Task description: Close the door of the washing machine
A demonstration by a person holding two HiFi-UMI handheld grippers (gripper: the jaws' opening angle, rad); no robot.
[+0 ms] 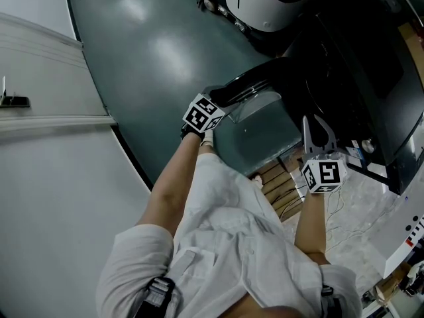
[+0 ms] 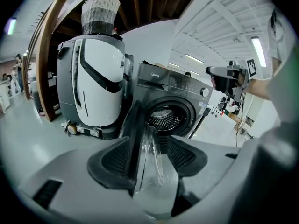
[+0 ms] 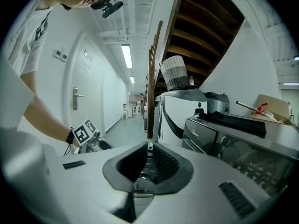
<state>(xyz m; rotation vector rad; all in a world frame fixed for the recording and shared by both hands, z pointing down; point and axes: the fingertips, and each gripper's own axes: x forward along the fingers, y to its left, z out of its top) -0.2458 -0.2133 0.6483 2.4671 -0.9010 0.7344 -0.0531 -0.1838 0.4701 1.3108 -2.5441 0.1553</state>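
Note:
The dark washing machine (image 1: 358,78) stands at the right with its round door (image 1: 255,85) swung out towards me. The drum opening (image 2: 170,115) is uncovered. My left gripper (image 1: 218,103) is at the door's outer edge. In the left gripper view its jaws (image 2: 148,146) stand wide, with the black rim (image 2: 135,139) and the glass bowl (image 2: 152,176) between them and the pads apart from the rim. My right gripper (image 1: 317,131) hovers by the machine's front corner, away from the door. Its jaws (image 3: 148,155) are shut on nothing.
A white and grey appliance (image 2: 93,83) stands next to the washer with a woven basket (image 2: 99,15) on top. A wooden pallet and cables (image 1: 285,187) lie on the floor below my right hand. A pale wall (image 1: 46,177) runs along the left.

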